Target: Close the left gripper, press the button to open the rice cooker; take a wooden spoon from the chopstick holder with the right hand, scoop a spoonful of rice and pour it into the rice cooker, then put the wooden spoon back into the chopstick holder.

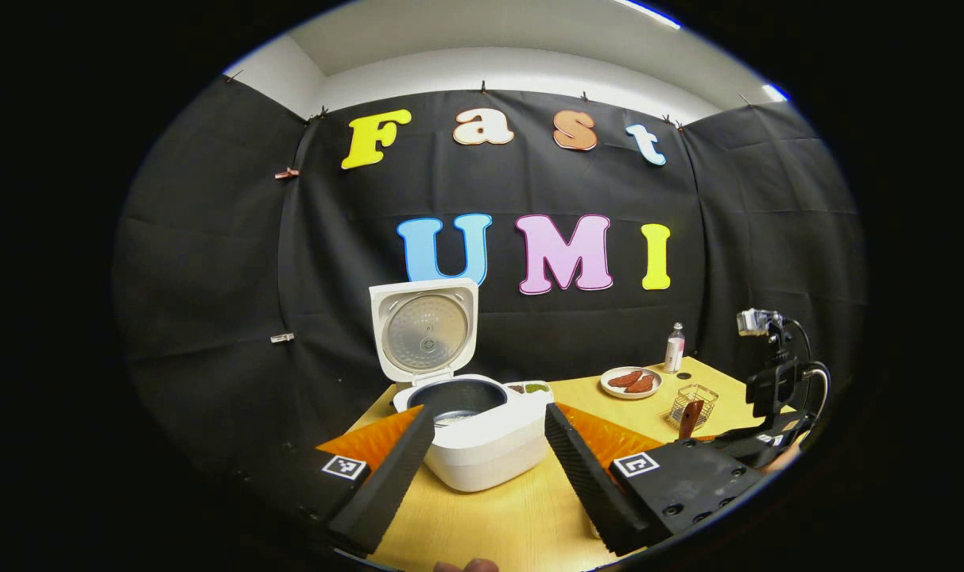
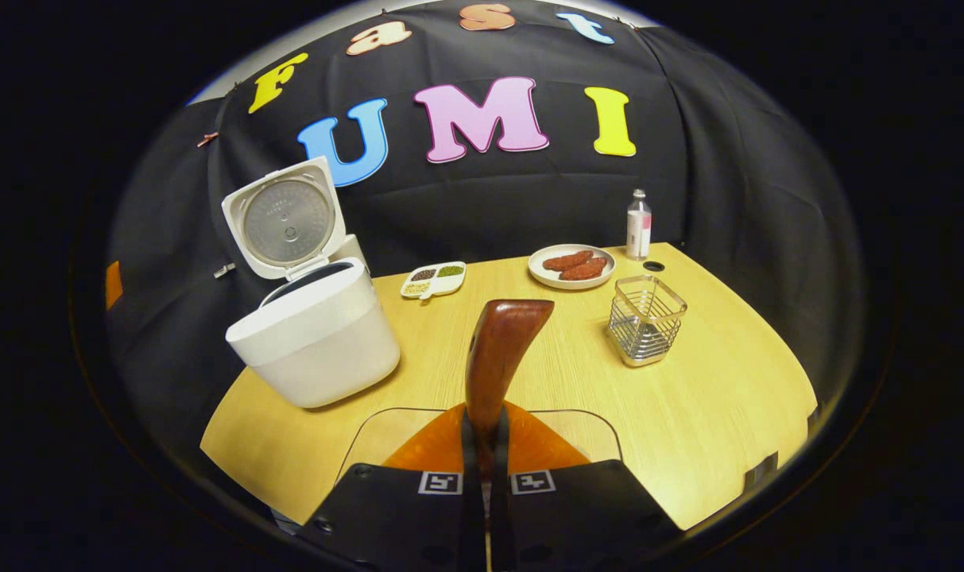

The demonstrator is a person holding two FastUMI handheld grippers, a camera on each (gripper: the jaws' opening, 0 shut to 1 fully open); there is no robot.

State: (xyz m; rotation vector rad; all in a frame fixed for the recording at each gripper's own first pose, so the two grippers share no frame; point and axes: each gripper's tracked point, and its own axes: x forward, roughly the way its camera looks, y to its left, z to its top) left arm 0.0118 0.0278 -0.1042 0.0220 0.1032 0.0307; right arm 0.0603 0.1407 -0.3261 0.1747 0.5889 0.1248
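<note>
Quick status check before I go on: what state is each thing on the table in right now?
Rice cooker: lid up, pot exposed.
Wooden spoon: clamped in the right gripper, bowl up, off the table.
Chopstick holder: upright, looks empty.
Left gripper: open, holding nothing, in front of the cooker.
Plate: holds two brown pieces.
Bottle: upright, capped.
Divided dish: filled compartments.

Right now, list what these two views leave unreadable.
- Rice cooker pot contents: right gripper view, hidden by its near wall; left gripper view, pot interior too dark.
- Wooden spoon lower end: right gripper view, hidden between the right tongs.
- Divided dish contents: too small.
- Bottle label: too small.
</note>
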